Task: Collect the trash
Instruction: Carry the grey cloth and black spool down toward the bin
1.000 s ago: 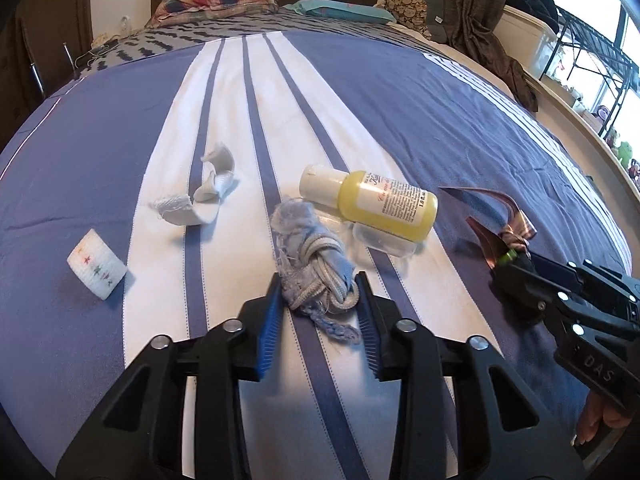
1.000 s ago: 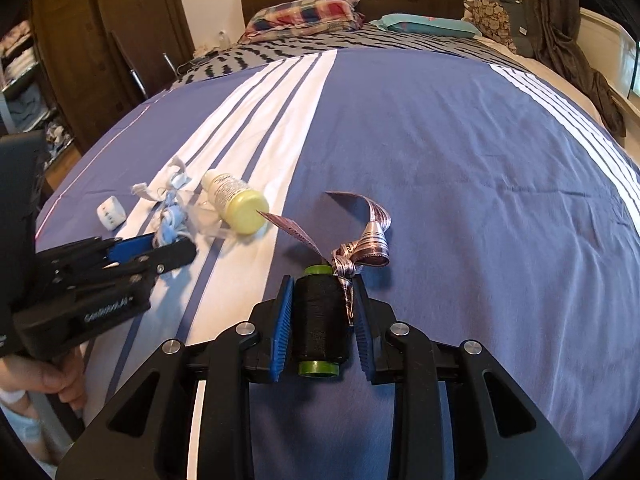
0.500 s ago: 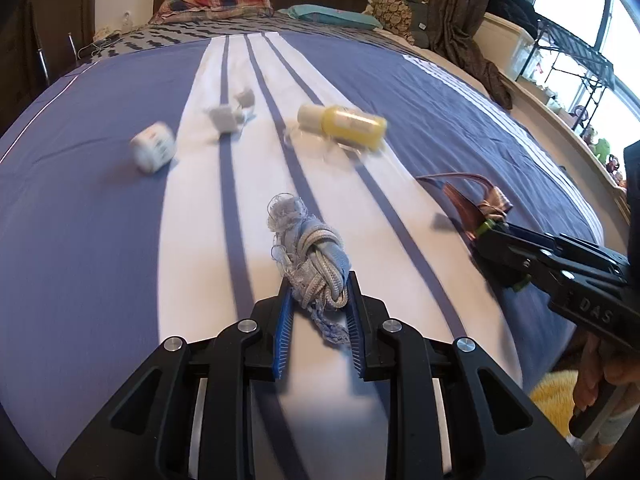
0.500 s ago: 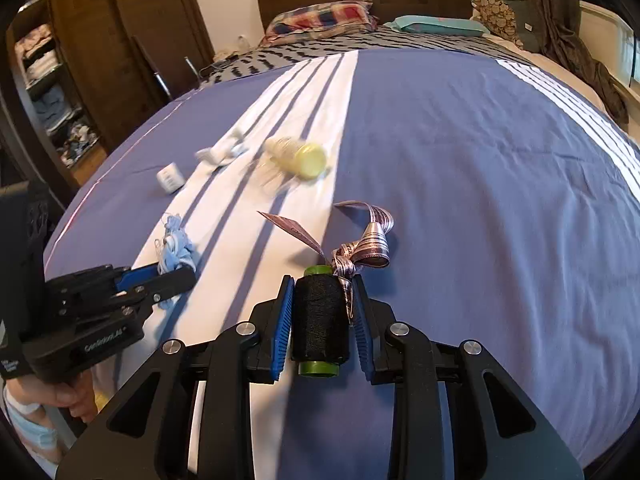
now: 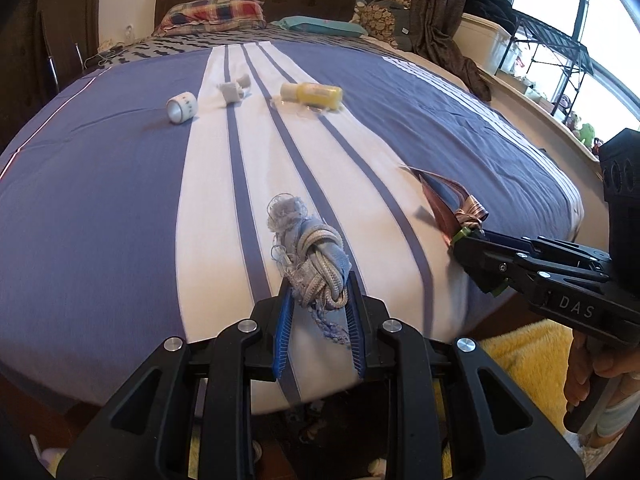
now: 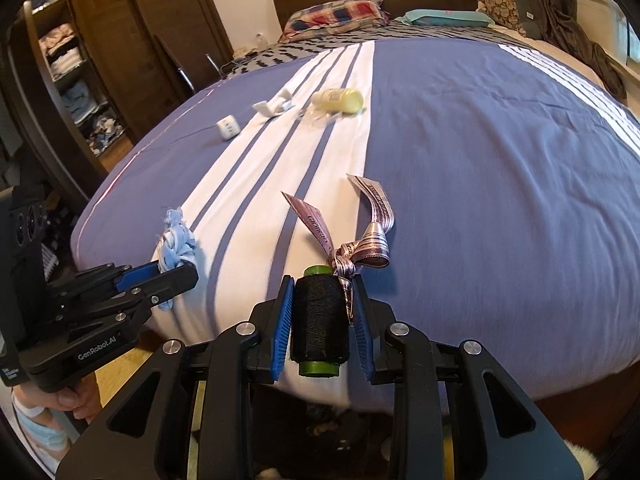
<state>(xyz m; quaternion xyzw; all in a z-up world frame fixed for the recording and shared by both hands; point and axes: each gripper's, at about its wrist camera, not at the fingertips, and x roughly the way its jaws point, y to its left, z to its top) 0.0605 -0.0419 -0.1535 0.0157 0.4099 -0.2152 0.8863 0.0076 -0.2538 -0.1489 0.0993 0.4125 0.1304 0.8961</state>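
Note:
My left gripper (image 5: pixel 318 300) is shut on a knotted pale-blue cord bundle (image 5: pixel 316 258), held above the foot edge of the bed. In the right wrist view that bundle (image 6: pixel 174 246) shows at the left, in the same gripper (image 6: pixel 176 272). My right gripper (image 6: pixel 320 316) is shut on a black thread spool (image 6: pixel 319 320) with green ends; a pink striped ribbon (image 6: pixel 372 236) is pinched along with it. The left wrist view shows the ribbon (image 5: pixel 448 204) and right gripper (image 5: pixel 476 256) at the right. A yellow bottle (image 5: pixel 314 96), a white tape roll (image 5: pixel 182 107) and white scraps (image 5: pixel 233 90) lie farther up the bed.
The blue bedspread (image 5: pixel 100 184) with white stripes covers the bed; pillows (image 5: pixel 212 16) lie at the headboard. A wardrobe (image 6: pixel 72 64) stands left of the bed. A yellow rug (image 5: pixel 524 364) lies on the floor below the foot edge. A hand (image 5: pixel 588 384) grips the right handle.
Both grippers have pulled back toward the foot of the bed, carrying the cord bundle and the spool with ribbon. The left jaws closed tighter on the bundle. The bottle, roll and scraps stayed behind.

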